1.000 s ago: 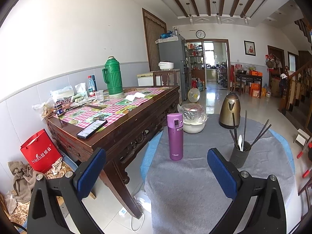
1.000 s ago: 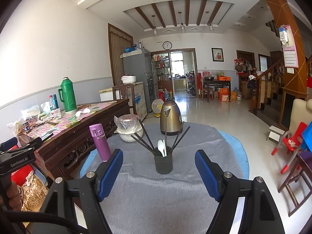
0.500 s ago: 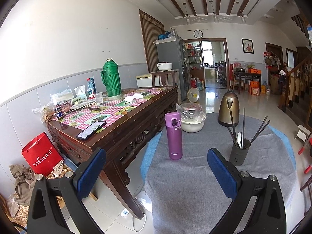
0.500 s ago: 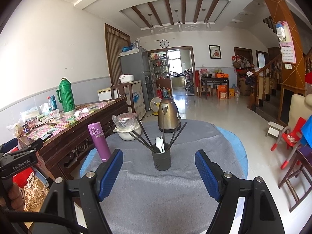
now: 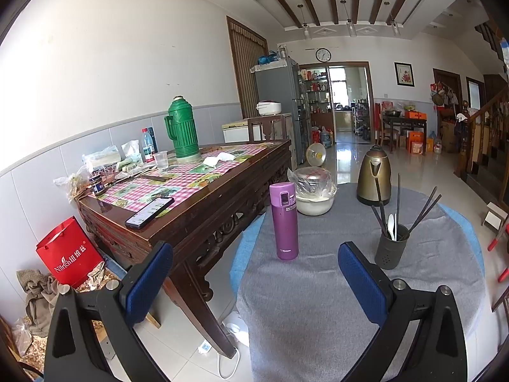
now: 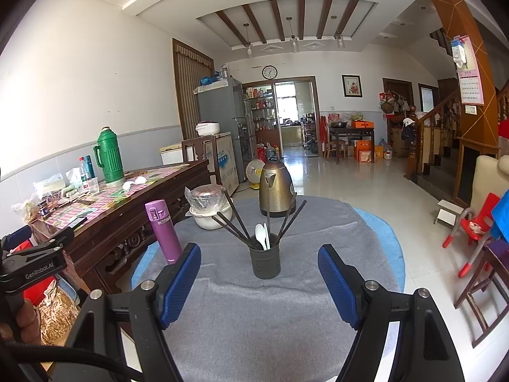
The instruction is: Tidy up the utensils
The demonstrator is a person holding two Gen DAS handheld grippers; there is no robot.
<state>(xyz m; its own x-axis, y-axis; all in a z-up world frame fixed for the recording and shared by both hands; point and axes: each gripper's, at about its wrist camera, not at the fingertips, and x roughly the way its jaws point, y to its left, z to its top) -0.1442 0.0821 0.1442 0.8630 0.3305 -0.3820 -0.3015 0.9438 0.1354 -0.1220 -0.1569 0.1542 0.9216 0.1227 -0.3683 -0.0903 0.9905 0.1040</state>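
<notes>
A dark utensil holder (image 6: pixel 265 261) stands on the grey cloth of the round table (image 6: pixel 254 312). It holds several dark chopsticks (image 6: pixel 237 221) and a white spoon (image 6: pixel 261 236). It also shows in the left wrist view (image 5: pixel 390 251), to the right. My right gripper (image 6: pixel 259 281) is open and empty, just short of the holder and centred on it. My left gripper (image 5: pixel 256 277) is open and empty, above the table's left edge, with the holder beyond its right finger.
A purple flask (image 5: pixel 284 221), a covered white bowl (image 5: pixel 314 191) and a brass kettle (image 5: pixel 374 175) stand on the round table. A wooden side table (image 5: pixel 191 197) with a phone (image 5: pixel 149 211) and green thermos (image 5: pixel 182 135) is at left. Red chairs (image 6: pixel 474 232) stand at right.
Both views have shifted slightly upward and back from the table. The holder and utensils have not moved. Both grippers stay open.
</notes>
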